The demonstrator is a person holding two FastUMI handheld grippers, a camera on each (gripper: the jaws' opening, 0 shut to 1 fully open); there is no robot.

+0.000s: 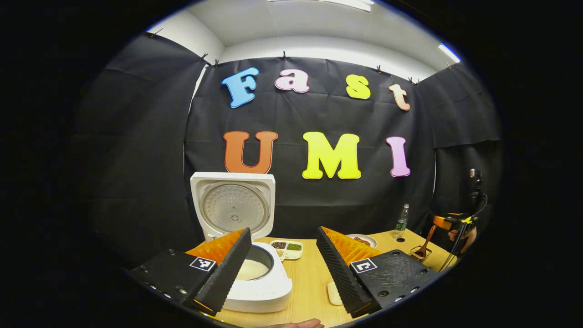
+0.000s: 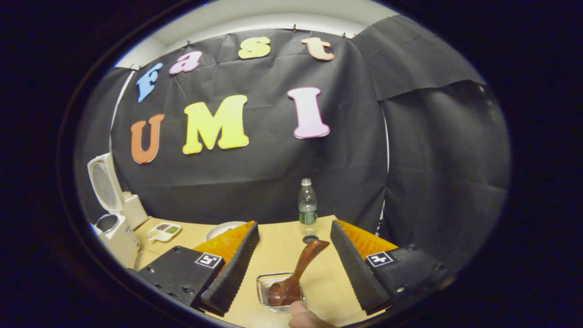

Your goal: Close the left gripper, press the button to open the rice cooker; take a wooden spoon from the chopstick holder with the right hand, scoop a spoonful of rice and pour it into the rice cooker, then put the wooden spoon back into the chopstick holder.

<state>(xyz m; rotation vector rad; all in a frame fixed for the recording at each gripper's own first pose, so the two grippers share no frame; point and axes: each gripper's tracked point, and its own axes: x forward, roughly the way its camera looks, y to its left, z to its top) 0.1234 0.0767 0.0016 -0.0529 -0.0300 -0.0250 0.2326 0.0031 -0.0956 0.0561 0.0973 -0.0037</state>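
On the table [image 1: 309, 278] the rice cooker [image 1: 255, 282] stands at the left with its lid [image 1: 233, 207] raised behind the pot, and rice lies in the pot. Just right of the cooker and farther back sits a divided dish [image 1: 287, 249]; right of that, a plate [image 1: 362, 239]. A bottle [image 1: 401, 222] stands at the back edge, right of the plate. The holder [image 2: 274, 291] lies near the front on the right, before the bottle, with the spoon [image 2: 294, 275] in it, bowl down and handle leaning up toward the bottle. A small hole [image 2: 310, 238] in the table lies between bottle and spoon.
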